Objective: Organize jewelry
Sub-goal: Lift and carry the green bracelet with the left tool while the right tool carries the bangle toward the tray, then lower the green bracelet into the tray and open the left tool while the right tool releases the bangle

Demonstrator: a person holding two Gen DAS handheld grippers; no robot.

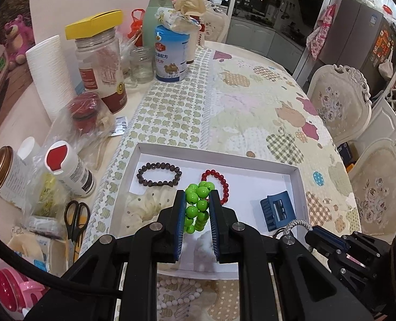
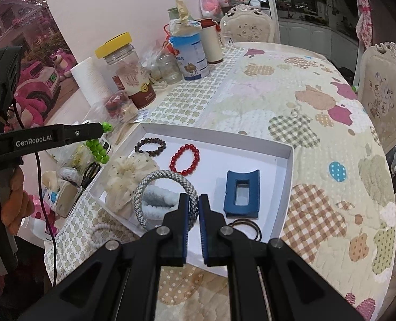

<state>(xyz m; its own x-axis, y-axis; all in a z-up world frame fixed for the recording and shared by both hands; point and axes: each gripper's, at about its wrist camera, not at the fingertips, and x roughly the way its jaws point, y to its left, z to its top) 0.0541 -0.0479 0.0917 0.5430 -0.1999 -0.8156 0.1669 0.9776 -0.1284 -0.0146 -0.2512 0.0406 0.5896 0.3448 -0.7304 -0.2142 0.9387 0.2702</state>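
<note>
Across the lower middle of both views: white tray [image 2: 286, 176] on a patterned quilt [image 2: 318, 123], largest container, holding jewelry and hair pieces. Shown clearly only from the right wrist: cream scrunchie [image 2: 123, 179] at the tray's left, blue hair claw [image 2: 242, 194] right of centre, fluffy grey-white band [image 2: 159, 200] low centre, thin black hair ties [image 2: 247, 227] at the near edge. Seen in both: dark bead bracelet [image 2: 150, 147] far left in the tray, red bead bracelet [image 2: 185, 159] beside it.

Centre of the left wrist view: left gripper [image 1: 198, 203] clamped on a green bead bracelet [image 1: 197, 206], lifted above the tray. From the right wrist, same bracelet dangling at mid-left, outside the tray's left edge.

Low centre: right gripper [image 2: 193, 208] pinched shut on a grey braided bracelet [image 2: 155, 179], its loop over the fluffy band.
</note>
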